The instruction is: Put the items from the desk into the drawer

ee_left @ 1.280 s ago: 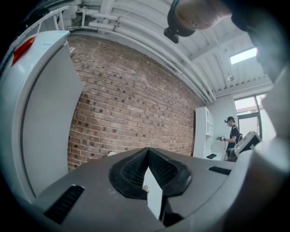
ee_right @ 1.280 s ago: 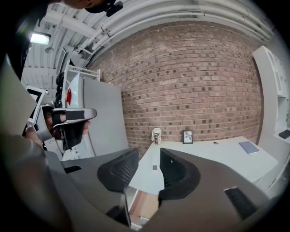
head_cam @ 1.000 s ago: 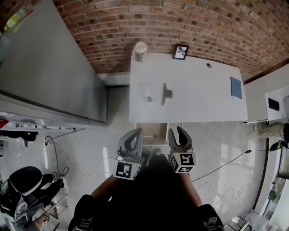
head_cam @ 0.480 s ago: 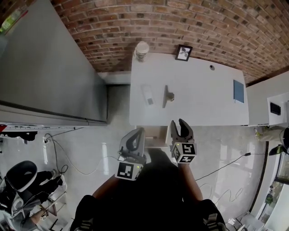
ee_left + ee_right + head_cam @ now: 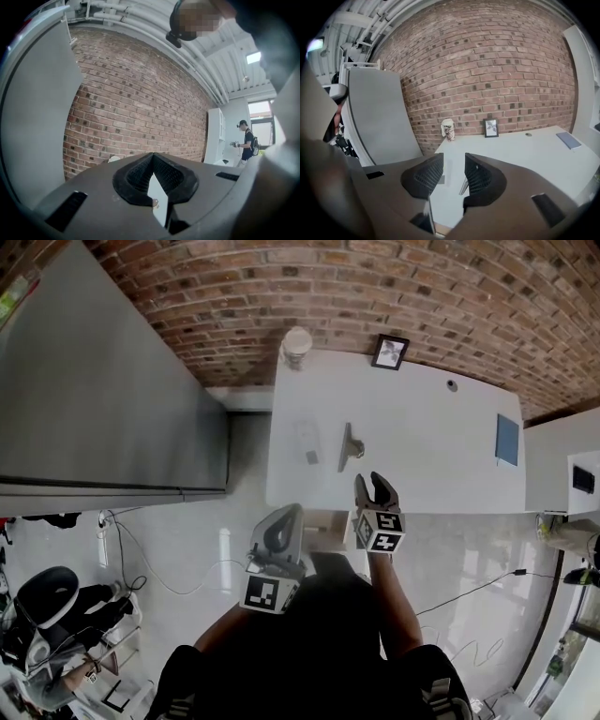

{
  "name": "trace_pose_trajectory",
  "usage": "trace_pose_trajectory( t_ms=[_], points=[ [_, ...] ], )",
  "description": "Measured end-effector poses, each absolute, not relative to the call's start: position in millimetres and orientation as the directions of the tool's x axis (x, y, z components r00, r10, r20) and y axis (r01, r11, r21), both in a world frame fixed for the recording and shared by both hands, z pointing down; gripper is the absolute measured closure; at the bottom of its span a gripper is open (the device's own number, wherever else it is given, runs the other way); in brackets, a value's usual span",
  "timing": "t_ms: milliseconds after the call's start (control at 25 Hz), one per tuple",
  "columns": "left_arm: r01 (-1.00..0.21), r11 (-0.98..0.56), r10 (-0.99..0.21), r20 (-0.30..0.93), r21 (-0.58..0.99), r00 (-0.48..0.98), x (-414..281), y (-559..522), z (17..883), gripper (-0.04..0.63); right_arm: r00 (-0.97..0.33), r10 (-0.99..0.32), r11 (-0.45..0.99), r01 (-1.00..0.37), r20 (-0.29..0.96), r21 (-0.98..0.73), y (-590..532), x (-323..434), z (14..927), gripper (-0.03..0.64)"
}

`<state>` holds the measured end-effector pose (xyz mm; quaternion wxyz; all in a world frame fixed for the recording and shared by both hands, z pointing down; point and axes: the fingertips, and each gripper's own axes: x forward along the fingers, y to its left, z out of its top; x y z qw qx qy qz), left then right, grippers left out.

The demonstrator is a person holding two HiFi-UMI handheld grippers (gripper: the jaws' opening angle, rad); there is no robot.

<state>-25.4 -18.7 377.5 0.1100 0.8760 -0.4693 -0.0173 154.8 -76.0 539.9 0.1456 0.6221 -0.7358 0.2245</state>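
Step, as judged: reaching for first item. Right gripper over desk front edge, jaws apart, empty. Left gripper below desk front, jaws together, empty, beside open drawer. Dark stand and flat item on desk's left half. Next move: right gripper goes forward and closes on stand.

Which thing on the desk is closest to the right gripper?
The thin gray tool, lying just ahead of the right gripper; the cup, picture frame and blue book sit farther.

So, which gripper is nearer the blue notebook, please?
Right. The right gripper sits at the desk edge, left of the notebook; the left gripper is farther left, off the desk.
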Motion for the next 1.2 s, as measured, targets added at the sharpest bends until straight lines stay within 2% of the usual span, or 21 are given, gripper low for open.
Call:
trace_pose_trajectory(
  t_ms=[400, 880, 1200],
  points=[
    [-0.836, -0.505, -0.835, 0.124, 0.214, 0.536, 3, -51, 388, 0.595, -0.186, -0.759, 0.048, -0.972, 0.623, -0.231, -126, 188, 628, 0.491],
    [-0.854, -0.474, -0.84, 0.182, 0.212, 0.511, 13, -76, 406, 0.595, -0.2, -0.665, -0.057, -0.947, 0.719, -0.316, -156, 201, 720, 0.489],
    [-0.862, -0.46, -0.84, 0.209, 0.214, 0.5, 10, -78, 415, 0.595, -0.22, -0.631, -0.119, -0.92, 0.744, -0.372, -165, 202, 744, 0.488]
  ],
)
